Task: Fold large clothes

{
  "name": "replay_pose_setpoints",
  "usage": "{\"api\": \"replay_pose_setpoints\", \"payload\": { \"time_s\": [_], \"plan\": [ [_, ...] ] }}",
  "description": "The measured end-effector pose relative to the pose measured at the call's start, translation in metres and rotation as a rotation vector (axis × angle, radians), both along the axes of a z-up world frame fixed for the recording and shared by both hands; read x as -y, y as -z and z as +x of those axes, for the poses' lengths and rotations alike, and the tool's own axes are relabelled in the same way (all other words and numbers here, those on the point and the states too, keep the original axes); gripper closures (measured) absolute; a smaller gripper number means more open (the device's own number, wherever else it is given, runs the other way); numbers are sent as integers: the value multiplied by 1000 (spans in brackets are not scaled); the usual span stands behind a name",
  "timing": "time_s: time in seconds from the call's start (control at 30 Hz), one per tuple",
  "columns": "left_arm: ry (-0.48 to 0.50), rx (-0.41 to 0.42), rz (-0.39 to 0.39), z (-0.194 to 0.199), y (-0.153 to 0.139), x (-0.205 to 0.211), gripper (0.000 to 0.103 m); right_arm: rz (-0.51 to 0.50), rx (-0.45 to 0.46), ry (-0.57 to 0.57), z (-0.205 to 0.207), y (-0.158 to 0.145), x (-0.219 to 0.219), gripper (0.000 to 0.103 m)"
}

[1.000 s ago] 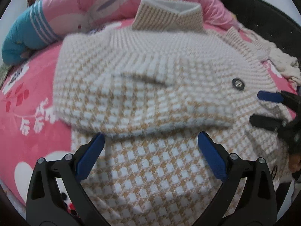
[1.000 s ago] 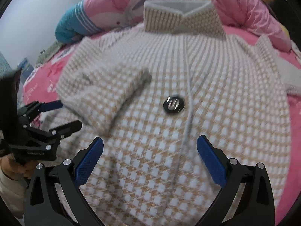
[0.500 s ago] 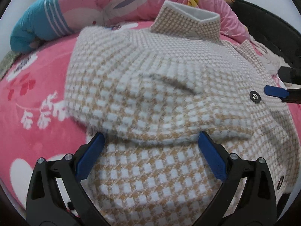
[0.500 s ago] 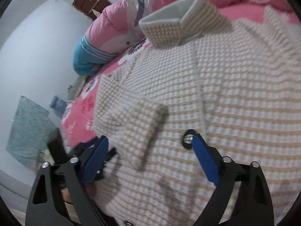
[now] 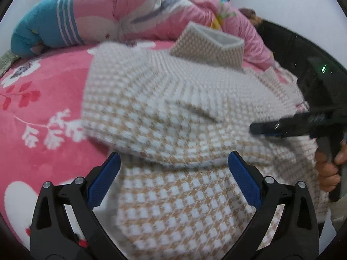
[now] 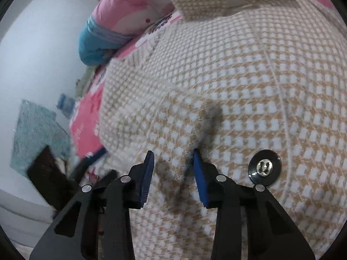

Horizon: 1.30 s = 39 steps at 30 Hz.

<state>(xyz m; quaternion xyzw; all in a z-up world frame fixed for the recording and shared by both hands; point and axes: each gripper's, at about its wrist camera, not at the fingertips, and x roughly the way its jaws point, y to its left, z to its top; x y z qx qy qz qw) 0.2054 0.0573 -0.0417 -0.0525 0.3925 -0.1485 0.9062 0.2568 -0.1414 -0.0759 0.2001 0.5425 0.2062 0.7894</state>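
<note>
1. Beige-and-white checked knit: a large cardigan (image 5: 177, 117) lies spread on a pink floral bedspread (image 5: 43, 99), its collar (image 5: 208, 45) standing up at the far end, next to a rolled pink and blue quilt (image 5: 104, 21).
2. One sleeve (image 5: 173, 134) is folded across the front of the cardigan, its cuff end reaching toward the middle (the cloth there is blurred).
3. The left gripper (image 5: 173, 179) hovers low over the near part of the garment with its blue pads spread wide; nothing is between them but the cloth lying below.
4. The right gripper (image 6: 173, 173) is down at the fabric just beside a dark round button (image 6: 264, 166). Its jaws are closing, with a raised ridge of the knit between the pads; whether the pads press on it yet, I cannot tell.
5. In the left wrist view that same right gripper comes in from the right edge, held by a hand (image 5: 327, 166) whose fingers wrap the handle.
6. Off the bed, the right wrist view shows a teal rug (image 6: 36, 130) on a pale floor.
</note>
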Motion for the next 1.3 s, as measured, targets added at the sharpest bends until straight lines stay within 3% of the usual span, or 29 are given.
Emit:
{"api": "replay_pose_setpoints", "payload": {
  "time_s": [0.07, 0.13, 0.4, 0.57, 0.8, 1.0, 1.13, 1.2, 1.23, 1.3],
  "plan": [
    [-24, 13, 7, -1, -6, -8, 7, -40, 22, -3, 0, -1, -6, 88],
    [-58, 14, 26, 3, -11, -17, 7, -2, 52, 4, 4, -10, -3, 95],
    [-93, 33, 130, 27, -28, -19, 7, -29, 290, 92, 26, -97, 43, 95],
    [-115, -42, 251, 56, -17, -9, 7, -82, 344, 181, 36, -126, 101, 95],
    [-159, -114, 286, 96, 3, -15, 7, -162, 275, 323, 52, -97, 173, 95],
    [-191, -170, 291, 116, 20, -20, 7, -266, 165, 357, 66, -44, 196, 95],
    [-196, -174, 265, 114, 25, -23, 7, -205, 78, 364, 67, -20, 209, 91],
    [-194, -174, 262, 115, 26, -22, 7, -179, 55, 356, 66, -15, 211, 76],
    [-193, -175, 259, 115, 27, -23, 7, -166, 40, 351, 67, -13, 212, 62],
    [-193, -178, 256, 115, 27, -23, 7, -156, 23, 331, 65, -8, 210, 58]
  ]
}}
